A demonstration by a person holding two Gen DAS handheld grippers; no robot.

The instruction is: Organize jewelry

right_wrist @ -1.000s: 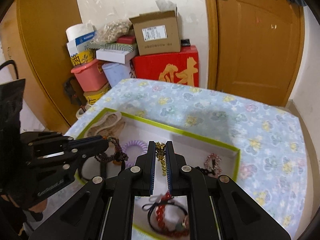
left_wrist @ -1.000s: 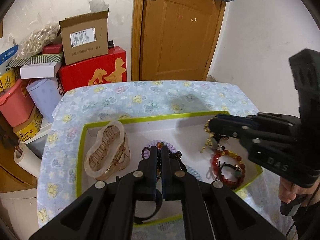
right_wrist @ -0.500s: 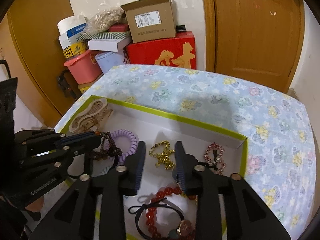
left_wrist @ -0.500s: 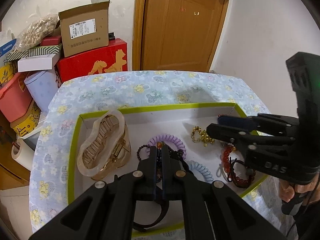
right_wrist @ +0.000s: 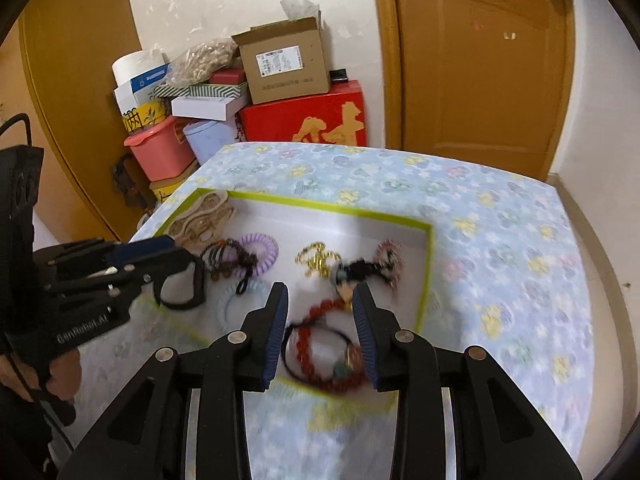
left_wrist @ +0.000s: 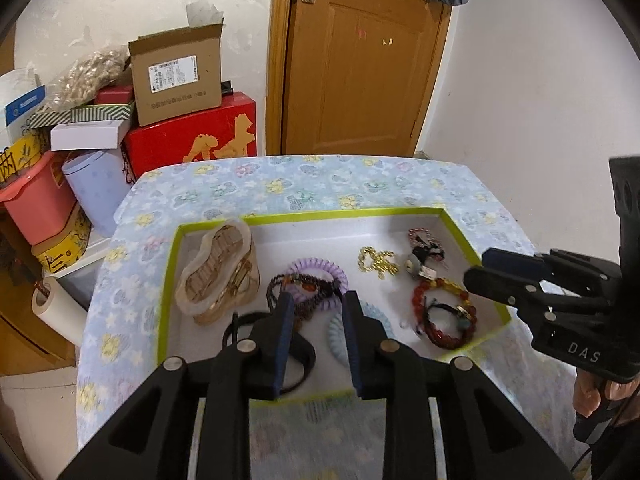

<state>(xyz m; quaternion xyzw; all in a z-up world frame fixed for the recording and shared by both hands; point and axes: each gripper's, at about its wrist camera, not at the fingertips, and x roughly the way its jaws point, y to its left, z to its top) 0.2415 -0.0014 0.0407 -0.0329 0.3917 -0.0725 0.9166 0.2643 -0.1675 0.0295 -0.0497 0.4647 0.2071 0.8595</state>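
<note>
Behind the bench [left_wrist: 280, 184], at upper centre of the frame, stood a brown wooden door [left_wrist: 360, 60], with stacked boxes [left_wrist: 176, 76] at upper left. Covered the bench with a blue flowered cloth and carried a shallow white tray with green rim [left_wrist: 344, 213] at centre.

Lay inside the tray: a beige hair claw [left_wrist: 218, 270] at left, a purple coil hair tie [left_wrist: 320, 270] with a dark bead bracelet [left_wrist: 296, 286] across it at centre, a gold chain [left_wrist: 378, 260] toward upper right, a red bead bracelet [left_wrist: 444, 312] at lower right.

Hovered the left gripper [left_wrist: 316, 308] at lower centre of its view, over the near part of the tray, fingers [left_wrist: 282, 340] spread apart and holding nothing. Hovered the right gripper [right_wrist: 320, 312] at lower centre of its view, above the red bead bracelet [right_wrist: 332, 352], fingers [right_wrist: 276, 332] also spread wide and empty; somewhat blurred there.
</note>
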